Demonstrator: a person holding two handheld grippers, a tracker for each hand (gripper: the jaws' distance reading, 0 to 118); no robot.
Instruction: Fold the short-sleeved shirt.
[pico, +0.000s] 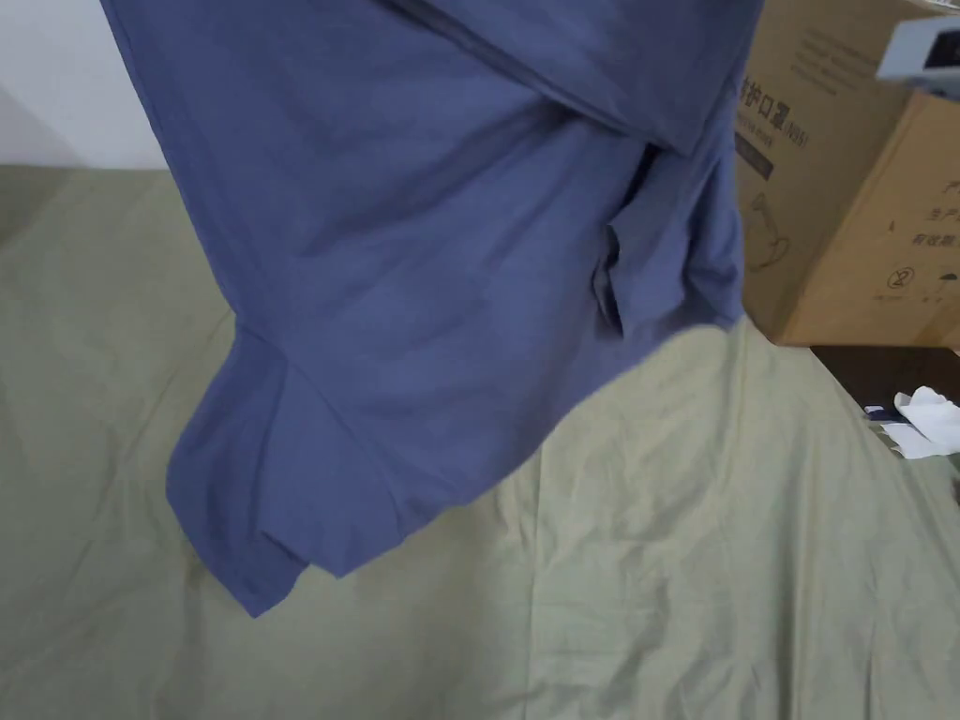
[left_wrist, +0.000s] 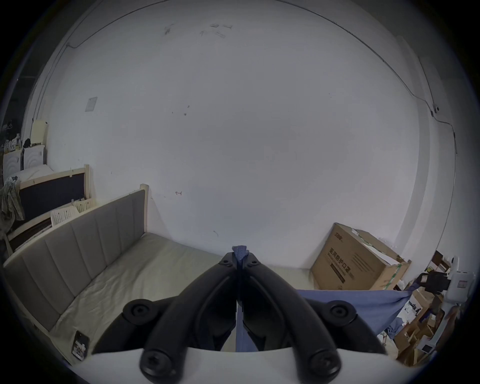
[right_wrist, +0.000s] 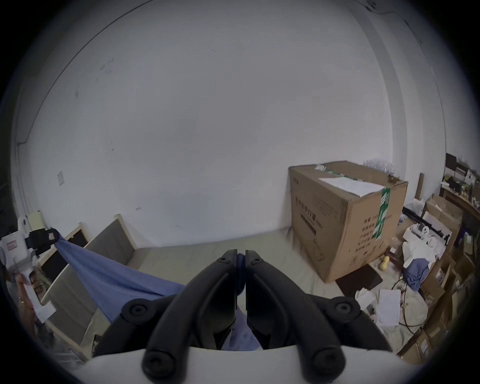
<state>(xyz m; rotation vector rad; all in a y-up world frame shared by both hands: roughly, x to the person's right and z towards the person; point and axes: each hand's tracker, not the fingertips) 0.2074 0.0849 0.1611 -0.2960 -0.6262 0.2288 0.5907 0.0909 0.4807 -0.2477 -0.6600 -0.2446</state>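
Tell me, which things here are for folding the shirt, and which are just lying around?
For the job:
- blue shirt, held up in the air
- left gripper, shut on the shirt
- right gripper, shut on the shirt
- green sheet on the bed, under the shirt

Just lying about:
- big cardboard box
- white papers
- padded headboard

Place: a bedroom put to use as a storeroom.
Bed: a mattress under a pale green sheet (pico: 656, 562) is seen, with a padded grey headboard (left_wrist: 78, 249) set against a bare white wall (left_wrist: 233, 130).
Storage: a large taped cardboard box (right_wrist: 345, 220) is stood on the bed's far corner; smaller cartons and loose papers (right_wrist: 388, 306) are heaped on the floor beside it.
Further back: a second bed frame (left_wrist: 52, 192) and white plastic baskets (left_wrist: 65, 214) are seen.
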